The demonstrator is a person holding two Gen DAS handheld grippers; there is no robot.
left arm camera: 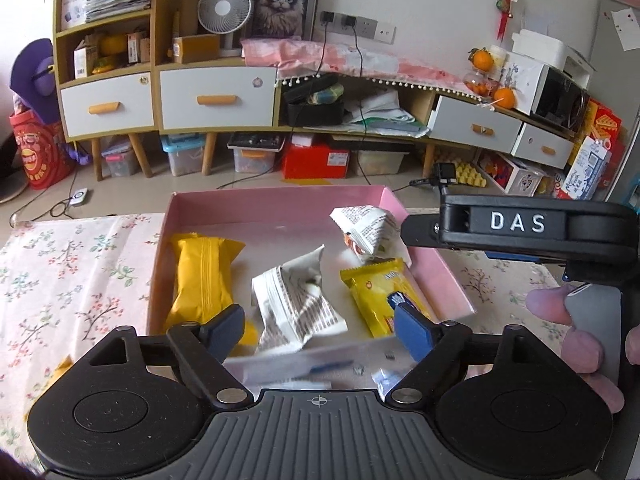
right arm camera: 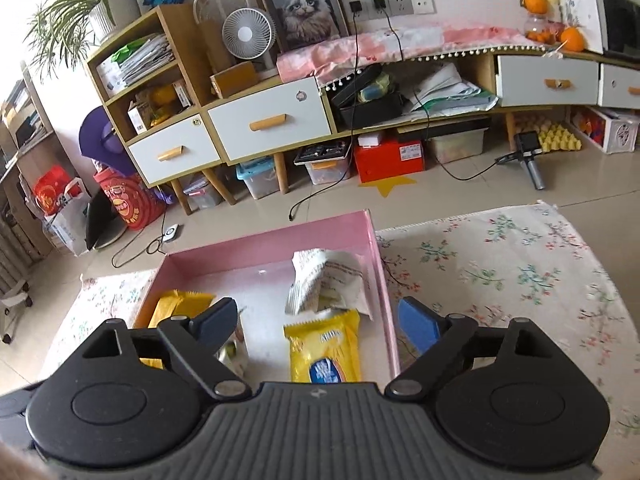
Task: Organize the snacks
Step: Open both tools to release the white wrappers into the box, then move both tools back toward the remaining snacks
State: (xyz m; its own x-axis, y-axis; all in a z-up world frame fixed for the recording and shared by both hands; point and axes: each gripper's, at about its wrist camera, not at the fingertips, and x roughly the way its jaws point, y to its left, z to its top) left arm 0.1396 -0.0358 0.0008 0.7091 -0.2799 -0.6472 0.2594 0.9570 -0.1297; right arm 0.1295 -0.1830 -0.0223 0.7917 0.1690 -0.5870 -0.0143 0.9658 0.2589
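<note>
A pink box [left arm camera: 430,258] sits on the flowered tablecloth and holds several snack packs: a yellow pack [left arm camera: 204,276] at left, a white printed pack [left arm camera: 296,304] in the middle, a yellow wafer pack [left arm camera: 376,292] at right and another white pack [left arm camera: 366,228] at the back. My left gripper [left arm camera: 320,330] is open and empty above the box's near edge. My right gripper [right arm camera: 318,326] is open and empty over the box [right arm camera: 380,272], above the yellow wafer pack [right arm camera: 326,348]; a white pack [right arm camera: 328,284] lies beyond. The right gripper's body [left arm camera: 520,228] shows at right in the left wrist view.
The flowered tablecloth [right arm camera: 500,272] stretches right of the box and also left [left arm camera: 72,280]. Beyond the table edge is a tiled floor with cables, storage bins and a low cabinet [left arm camera: 216,96] with drawers.
</note>
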